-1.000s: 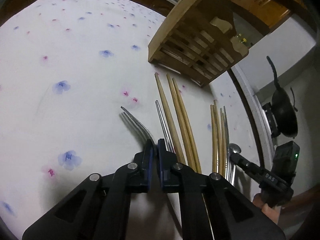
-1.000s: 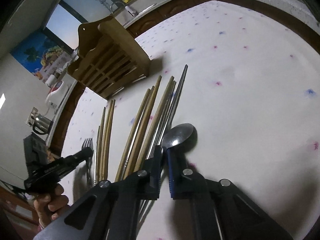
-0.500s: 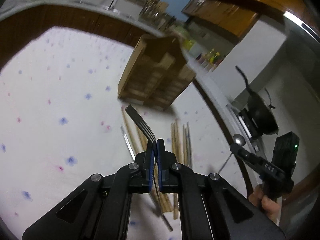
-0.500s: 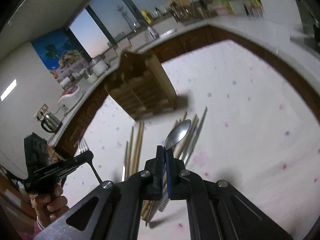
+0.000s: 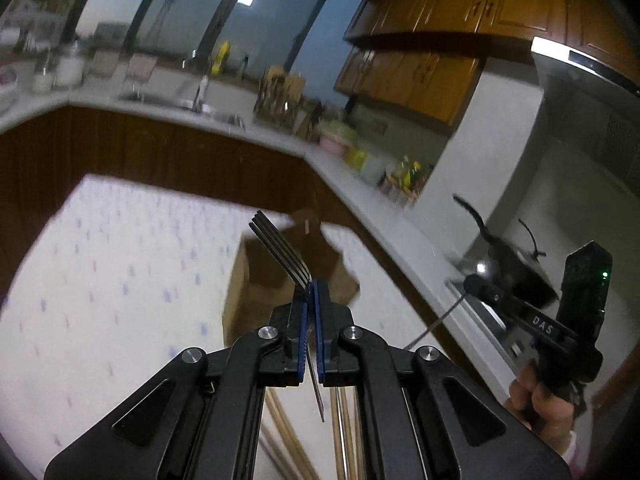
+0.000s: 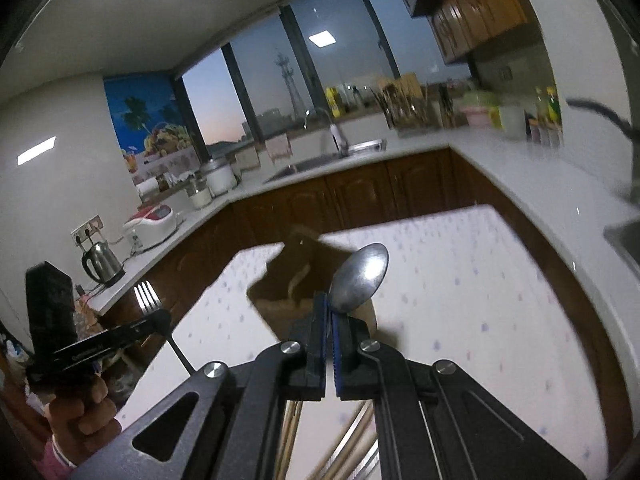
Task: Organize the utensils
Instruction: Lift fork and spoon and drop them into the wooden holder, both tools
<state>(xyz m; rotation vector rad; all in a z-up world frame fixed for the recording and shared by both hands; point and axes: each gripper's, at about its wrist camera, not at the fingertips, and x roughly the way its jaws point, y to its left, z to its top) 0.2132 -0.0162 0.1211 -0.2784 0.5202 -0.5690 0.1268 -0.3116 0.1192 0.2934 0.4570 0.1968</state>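
My left gripper [image 5: 310, 292] is shut on a metal fork [image 5: 280, 248], tines pointing up and away, held well above the table. My right gripper [image 6: 330, 308] is shut on a metal spoon [image 6: 360, 276], bowl up. The wooden utensil holder [image 5: 256, 280] stands on the table beyond both grippers; it also shows in the right wrist view [image 6: 296, 276]. Wooden chopsticks [image 5: 288, 432] lie on the cloth beneath my left gripper, and more chopsticks [image 6: 352, 448] show beneath my right. Each view shows the other gripper: the right [image 5: 476, 284] and the left [image 6: 160, 316].
The table has a white cloth with small flowers [image 5: 120, 264]. A kitchen counter with a sink [image 6: 320, 164] runs behind it. A black wok [image 5: 512, 264] sits on the stove at right. A kettle [image 6: 100, 264] stands on the left counter.
Both grippers have risen from the table and tilted upward, lifting the fork and the spoon off the cloth. The views now look across the kitchen instead of down at the table.
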